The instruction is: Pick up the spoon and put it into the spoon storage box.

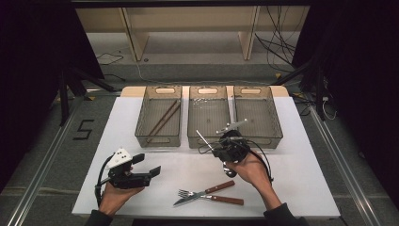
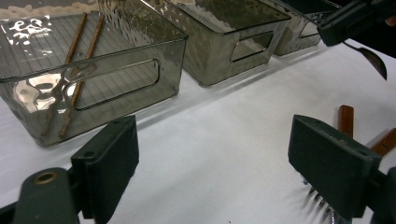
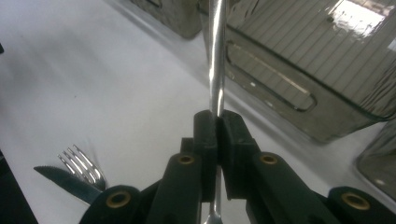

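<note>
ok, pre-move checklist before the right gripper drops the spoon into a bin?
1. Grip on spoon: right gripper is shut on the handle. ok.
2. Spoon clear of the table: bowl hangs below the hand in the high view, off the white top. ok.
3. Target bin: middle bin sits just ahead of the gripper; its floor looks bare. ok.
4. Left gripper out of the way: open, holding nothing, off to the side. ok.
5. Fork and knife remaining: lying crossed on the table, apart from the spoon. ok.
6. Spoon alignment with bin: cannot tell.
</note>
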A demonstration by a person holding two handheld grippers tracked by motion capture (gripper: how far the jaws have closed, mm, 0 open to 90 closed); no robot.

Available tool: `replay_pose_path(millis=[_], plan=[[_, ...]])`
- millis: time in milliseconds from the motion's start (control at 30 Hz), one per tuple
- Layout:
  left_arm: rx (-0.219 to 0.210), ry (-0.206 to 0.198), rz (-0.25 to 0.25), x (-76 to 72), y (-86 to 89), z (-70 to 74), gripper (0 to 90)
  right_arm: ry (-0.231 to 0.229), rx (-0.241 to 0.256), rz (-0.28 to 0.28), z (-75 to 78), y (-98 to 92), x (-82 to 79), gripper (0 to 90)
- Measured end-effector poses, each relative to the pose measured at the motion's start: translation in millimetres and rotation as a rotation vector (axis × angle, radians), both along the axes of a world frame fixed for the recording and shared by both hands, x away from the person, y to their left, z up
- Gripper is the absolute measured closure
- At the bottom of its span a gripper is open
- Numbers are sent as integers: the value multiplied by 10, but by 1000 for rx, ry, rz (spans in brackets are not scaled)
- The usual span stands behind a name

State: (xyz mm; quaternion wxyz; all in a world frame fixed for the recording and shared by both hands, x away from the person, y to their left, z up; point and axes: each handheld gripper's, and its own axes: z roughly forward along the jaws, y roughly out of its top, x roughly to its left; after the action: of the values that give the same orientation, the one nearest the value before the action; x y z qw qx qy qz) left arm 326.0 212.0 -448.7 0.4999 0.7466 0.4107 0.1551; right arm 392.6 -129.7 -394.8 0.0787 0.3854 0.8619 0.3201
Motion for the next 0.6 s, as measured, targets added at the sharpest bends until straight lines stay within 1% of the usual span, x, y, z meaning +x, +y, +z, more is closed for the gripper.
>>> replay_pose_path(millis=[300, 600], plan=[[-7, -8, 5, -6, 12, 7, 160, -23, 21, -17, 129, 0, 115, 861], [-16, -9, 7, -16, 21, 10, 160, -44, 42, -47, 247, 10, 295, 861]])
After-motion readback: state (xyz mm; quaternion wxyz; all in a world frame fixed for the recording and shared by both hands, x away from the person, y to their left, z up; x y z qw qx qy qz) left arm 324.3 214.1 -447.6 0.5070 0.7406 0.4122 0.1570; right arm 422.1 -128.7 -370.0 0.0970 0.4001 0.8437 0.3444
